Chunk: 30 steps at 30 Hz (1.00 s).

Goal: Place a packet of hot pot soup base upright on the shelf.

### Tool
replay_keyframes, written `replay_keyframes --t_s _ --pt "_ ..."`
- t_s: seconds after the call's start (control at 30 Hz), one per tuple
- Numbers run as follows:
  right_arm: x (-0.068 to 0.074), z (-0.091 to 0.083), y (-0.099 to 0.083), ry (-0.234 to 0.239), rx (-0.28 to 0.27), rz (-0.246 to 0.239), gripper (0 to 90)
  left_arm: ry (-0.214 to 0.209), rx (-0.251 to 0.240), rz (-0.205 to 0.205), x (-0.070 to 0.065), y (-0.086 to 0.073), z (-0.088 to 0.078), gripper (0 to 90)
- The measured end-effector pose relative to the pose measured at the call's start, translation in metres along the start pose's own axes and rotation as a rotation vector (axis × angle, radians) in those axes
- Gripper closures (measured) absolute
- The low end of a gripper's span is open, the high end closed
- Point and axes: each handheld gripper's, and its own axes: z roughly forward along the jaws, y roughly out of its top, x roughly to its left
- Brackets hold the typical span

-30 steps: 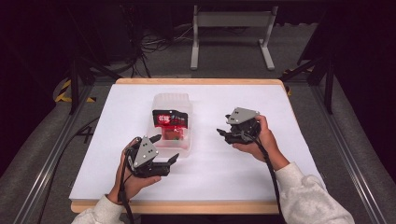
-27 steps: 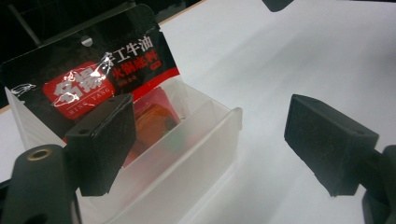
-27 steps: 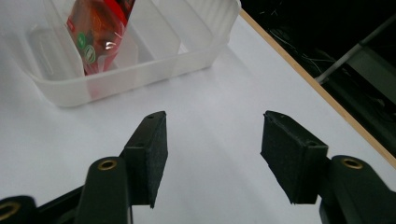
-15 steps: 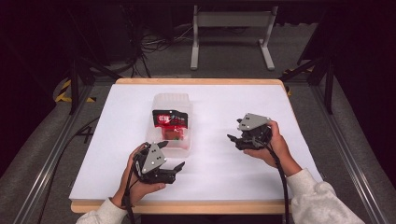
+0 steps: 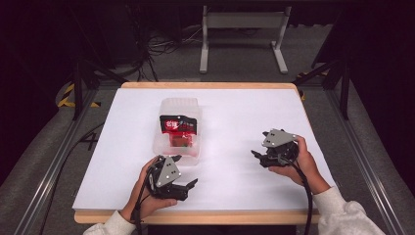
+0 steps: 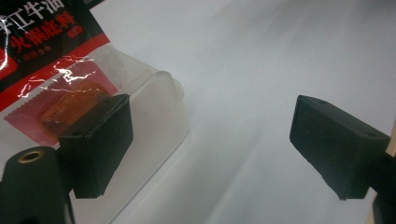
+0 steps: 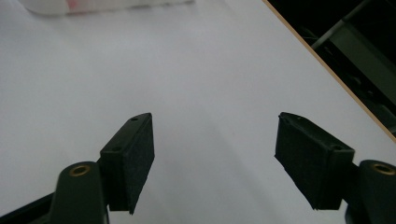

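Note:
A clear plastic container sits left of the middle of the white table. In it lies a red and black sachet with an orange block showing through its clear part. My left gripper is just in front of the container's near end, open, with nothing between its fingers; its left pad stands beside the container's corner. My right gripper hovers over bare table to the right, open and holding nothing. Its jaws have just been opening.
The table's wooden edge runs close on the right of the right gripper. The container's end lies far ahead of it. Metal frame rails and cables surround the table on the dark floor.
Both hands have drawn back from the container toward the table's front. The right one has also moved rightward with its jaws wider. The container and sachet have stayed put.

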Motion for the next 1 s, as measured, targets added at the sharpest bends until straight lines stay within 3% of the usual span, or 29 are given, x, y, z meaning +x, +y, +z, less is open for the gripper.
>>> replay_keyframes --t_s 0.4,0.57,1.0 --pt "-0.001 -0.009 -0.039 -0.032 0.030 0.016 23.0 -0.041 0.075 0.012 -0.007 -0.009 0.013 11.4" --pt "0.002 -0.014 -0.053 -0.039 0.013 0.022 22.6 -0.050 0.102 0.003 -0.007 -0.013 0.018 10.8" --pt "0.009 -0.032 -0.093 -0.059 0.007 0.068 20.6 -0.067 0.156 0.036 -0.005 -0.019 0.024 9.5"
